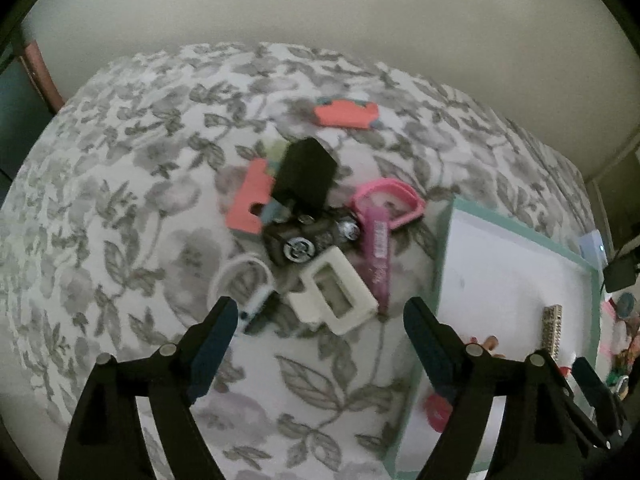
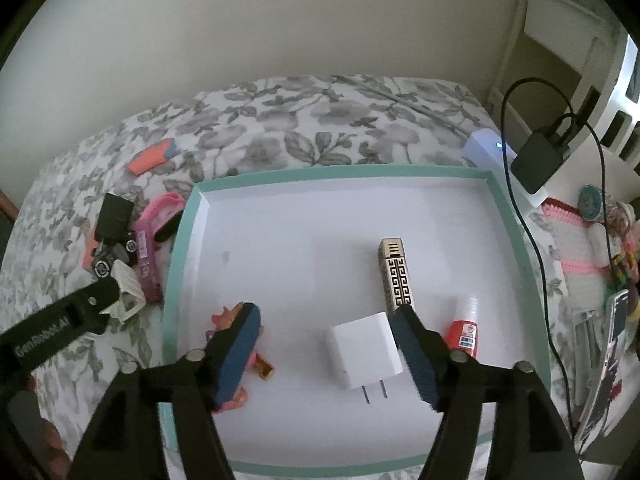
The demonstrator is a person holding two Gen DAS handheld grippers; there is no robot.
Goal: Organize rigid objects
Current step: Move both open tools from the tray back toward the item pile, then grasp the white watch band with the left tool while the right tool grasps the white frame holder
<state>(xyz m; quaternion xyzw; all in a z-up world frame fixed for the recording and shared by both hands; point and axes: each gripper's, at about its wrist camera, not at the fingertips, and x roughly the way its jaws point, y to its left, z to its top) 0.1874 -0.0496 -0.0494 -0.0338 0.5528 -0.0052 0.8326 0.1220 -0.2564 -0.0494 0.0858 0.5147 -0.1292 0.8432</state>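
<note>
A bed with a grey floral bedspread (image 2: 320,128) fills the middle of both views, backed by a plain cream wall (image 2: 260,20). At the bed's far right corner a small white device (image 2: 486,146) shows a lit blue dot. Just beside it a black power adapter (image 2: 538,160) trails a black cable (image 2: 532,240) down along the bed's right edge. Further right lies a pink and white crocheted cloth (image 2: 576,252), with a round blue button-like disc (image 2: 592,202) near its top. White furniture (image 2: 568,40) stands in the corner behind.
</note>
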